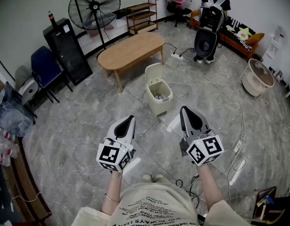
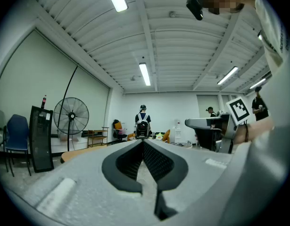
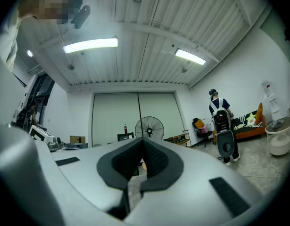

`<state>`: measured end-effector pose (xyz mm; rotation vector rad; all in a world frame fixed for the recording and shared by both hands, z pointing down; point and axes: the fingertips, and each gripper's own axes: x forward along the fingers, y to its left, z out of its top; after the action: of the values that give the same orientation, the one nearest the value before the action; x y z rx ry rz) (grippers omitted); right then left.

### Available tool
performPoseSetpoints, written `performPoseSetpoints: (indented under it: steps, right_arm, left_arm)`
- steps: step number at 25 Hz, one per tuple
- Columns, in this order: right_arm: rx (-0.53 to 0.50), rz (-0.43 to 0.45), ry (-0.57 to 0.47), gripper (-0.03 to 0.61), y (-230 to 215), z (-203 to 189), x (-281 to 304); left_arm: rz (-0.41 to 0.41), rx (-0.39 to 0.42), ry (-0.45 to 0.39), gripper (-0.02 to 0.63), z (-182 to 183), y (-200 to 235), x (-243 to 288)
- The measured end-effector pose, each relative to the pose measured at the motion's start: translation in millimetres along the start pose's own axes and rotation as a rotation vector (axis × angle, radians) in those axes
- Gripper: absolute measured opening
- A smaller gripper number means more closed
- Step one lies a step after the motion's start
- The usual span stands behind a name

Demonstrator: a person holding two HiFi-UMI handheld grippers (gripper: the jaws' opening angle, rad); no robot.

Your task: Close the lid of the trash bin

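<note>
**A:** What are the two tools doing?

**B:** The left tool [image 1: 130, 120] is a grey two-jaw wedge with a black-and-white marker cube. It is pressed closed with nothing in it. In the left gripper view, the left tool [image 2: 143, 143] shows its dark ribbed pads meeting at the tip. The right tool [image 1: 184, 110] is the same, jaws together and empty. Both are held about level, side by side, in front of the person's body.

**A:** And the bin?

**B:** The small cream plastic trash bin [image 1: 158, 103] stands on the grey marbled floor [image 1: 88, 121]. It is ahead of both tools and well apart from them. Its cream hinged lid [image 1: 153, 73] stands upright at the far edge, open, with some rubbish visible inside.

**A:** How should it handle?

**B:** By its looks, the lid is thin, stiff, light plastic, smooth and a little slippery. It probably needs no grip. A closed tool tip nudging the lid's top edge from behind, toward the person, should tip it over its hinge. The bin itself also looks light, so a hard push might slide or topple it. A gentle push seems wiser.
</note>
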<state>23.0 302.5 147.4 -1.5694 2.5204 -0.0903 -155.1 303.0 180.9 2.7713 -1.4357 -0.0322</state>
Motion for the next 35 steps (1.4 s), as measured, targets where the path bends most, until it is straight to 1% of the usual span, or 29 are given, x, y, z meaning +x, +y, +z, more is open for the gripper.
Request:
performPoseSetpoints:
  steps: [4,6,9,10,11,12,14,18,20,26,31,35]
  right_arm:
    - [-0.029,0.011,-0.012,0.005,-6,2,0]
    - [-0.023,0.025,-0.025,0.005,-8,1,-2]
    - [-0.003,-0.013,0.005,0.007,-22,-5,-3]
    - [0.006,-0.020,0.015,0.039,-25,-7,-3]
    - [0.021,-0.022,0.020,0.093,-28,-9,-2]
    - [0.037,-0.024,0.021,0.129,-31,-9,-2]
    - [0.047,-0.032,0.021,0.153,-37,-10,-1]
    - [0.057,-0.035,0.024,0.243,-49,-15,-3]
    - [0.049,-0.032,0.030,0.268,-54,-17,-5]
    - [0.037,-0.026,0.048,0.298,-69,-21,-4]
    - [0.044,-0.030,0.068,0.299,-80,-27,0]
    - [0.053,-0.019,0.084,0.298,-94,-36,7]
  left_arm:
    - [0.008,-0.003,0.005,0.023,0,-1,4]
    - [0.010,-0.003,0.007,0.023,-3,-1,4]
    - [0.009,-0.006,0.011,0.023,-6,-4,8]
    - [0.008,-0.006,0.013,0.023,-7,-5,10]
    - [0.008,-0.006,0.015,0.023,-7,-7,12]
    - [0.007,-0.006,0.016,0.023,-7,-8,13]
    - [0.007,-0.007,0.018,0.023,-7,-10,17]
    - [0.009,-0.009,0.017,0.023,-10,-16,26]
    - [0.010,-0.008,0.014,0.023,-11,-20,29]
    - [0.012,-0.010,0.013,0.023,-14,-27,39]
    - [0.006,-0.012,0.022,0.023,-16,-25,52]
    - [-0.002,-0.014,0.033,0.023,-23,-23,73]
